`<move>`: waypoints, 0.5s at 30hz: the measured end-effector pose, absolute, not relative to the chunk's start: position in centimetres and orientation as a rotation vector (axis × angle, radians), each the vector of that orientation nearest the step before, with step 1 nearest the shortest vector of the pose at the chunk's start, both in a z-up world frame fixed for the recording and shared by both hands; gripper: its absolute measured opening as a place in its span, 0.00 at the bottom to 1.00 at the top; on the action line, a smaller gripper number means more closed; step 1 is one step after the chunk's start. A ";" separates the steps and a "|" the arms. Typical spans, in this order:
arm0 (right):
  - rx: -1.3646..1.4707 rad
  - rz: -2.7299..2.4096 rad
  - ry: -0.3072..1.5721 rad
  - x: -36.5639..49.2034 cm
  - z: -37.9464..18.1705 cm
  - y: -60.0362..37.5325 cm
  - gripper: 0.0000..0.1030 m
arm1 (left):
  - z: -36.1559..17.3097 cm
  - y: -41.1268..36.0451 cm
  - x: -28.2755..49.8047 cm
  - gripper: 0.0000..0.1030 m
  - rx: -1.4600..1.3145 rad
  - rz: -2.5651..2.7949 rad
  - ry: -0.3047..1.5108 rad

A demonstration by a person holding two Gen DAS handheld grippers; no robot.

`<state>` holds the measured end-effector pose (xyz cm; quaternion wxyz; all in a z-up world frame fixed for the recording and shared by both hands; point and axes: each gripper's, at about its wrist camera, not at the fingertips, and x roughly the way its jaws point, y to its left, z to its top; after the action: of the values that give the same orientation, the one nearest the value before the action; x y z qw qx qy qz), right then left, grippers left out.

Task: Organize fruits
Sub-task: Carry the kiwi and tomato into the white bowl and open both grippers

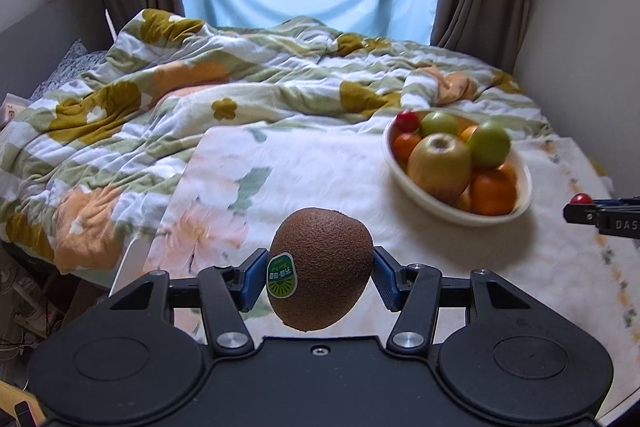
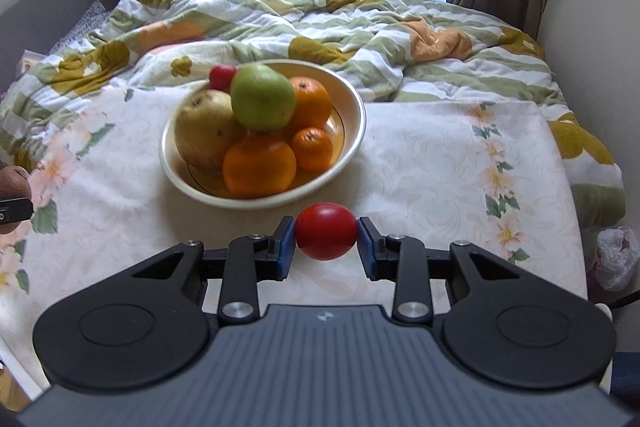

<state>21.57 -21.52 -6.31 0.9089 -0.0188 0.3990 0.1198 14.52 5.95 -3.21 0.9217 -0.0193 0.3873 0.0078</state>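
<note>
Blurred fruit bowl (image 1: 524, 183)

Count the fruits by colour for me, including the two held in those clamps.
Red fruit: 2
Green fruit: 2
Yellow apple: 1
Oranges: at least 3
Brown kiwi: 1
Total: at least 9

brown kiwi (image 1: 322, 273) held aloft, red tomato (image 2: 326, 231) held
</note>
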 end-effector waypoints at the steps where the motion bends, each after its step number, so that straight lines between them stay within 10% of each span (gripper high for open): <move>1: -0.035 0.250 0.819 21.5 -5.9 -21.6 0.47 | -2.8 5.8 14.8 0.58 -0.044 0.006 0.794; 15: -0.037 0.251 0.754 22.9 -0.7 -21.4 0.47 | 1.5 2.4 22.0 0.58 -0.022 -0.155 0.731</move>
<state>22.89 -21.42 -0.71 0.9219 -0.0179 0.3674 0.1221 22.03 2.36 1.52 0.9310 -0.0106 0.3570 -0.0756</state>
